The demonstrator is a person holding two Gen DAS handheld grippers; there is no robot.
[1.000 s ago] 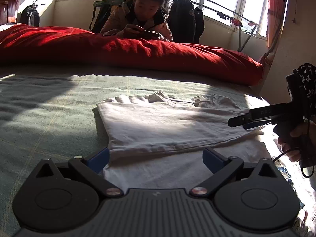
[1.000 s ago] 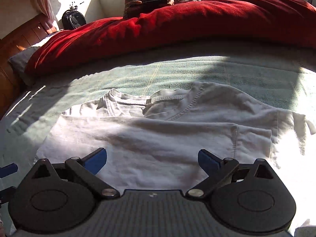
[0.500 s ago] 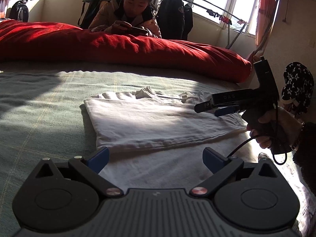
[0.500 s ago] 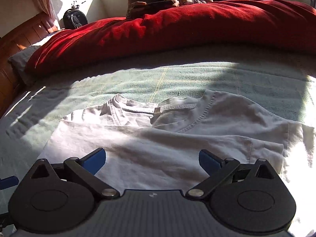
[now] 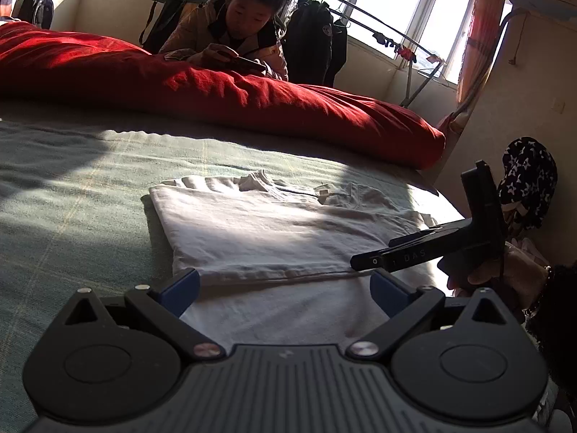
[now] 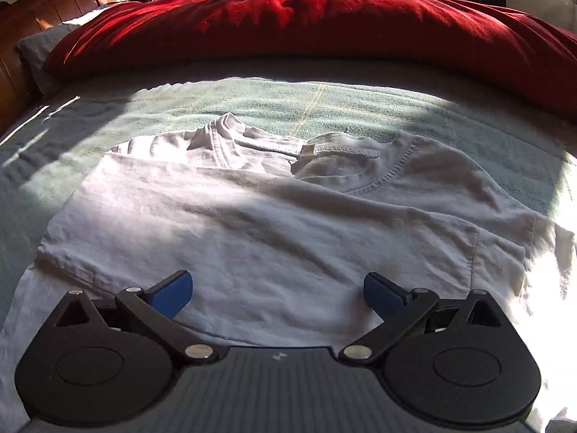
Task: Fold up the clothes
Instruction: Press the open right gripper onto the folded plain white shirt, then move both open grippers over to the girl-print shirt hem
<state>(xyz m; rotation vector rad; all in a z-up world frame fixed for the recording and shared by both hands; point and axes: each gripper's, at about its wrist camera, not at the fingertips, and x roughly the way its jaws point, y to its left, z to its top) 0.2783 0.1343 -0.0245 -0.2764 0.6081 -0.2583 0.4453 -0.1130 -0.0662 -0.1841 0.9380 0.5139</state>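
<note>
Two tools work over one white T-shirt [image 5: 267,231] that lies flat on the green bed cover [image 5: 72,209], partly folded: a flap is already laid across the body, its hem running along the near side, and the collar sits at the far edge toward the red duvet [image 5: 216,86].

Starting at the left, the left tool [image 5: 285,287] hangs low over the near edge of the shirt with its blue-tipped fingers spread wide and nothing between them; a strip of the lower layer shows in the gap. Further right in the same view, the right tool [image 5: 364,261] reaches in from the side, held by a hand [image 5: 505,270], its tip close above the flap's hem near the right end. Its own camera shows its jaws spread too, empty, with the folded layer below and the unfolded right sleeve [image 6: 505,252] beyond in bright sun.

Judging by this, one fold is done and the step in hand is reaching for the next grip. That move calls for both tools to drop onto the cloth, pinch both layers together at matching points, and lift evenly so the flap does not slide off. A person lies behind the duvet, well clear.
</note>
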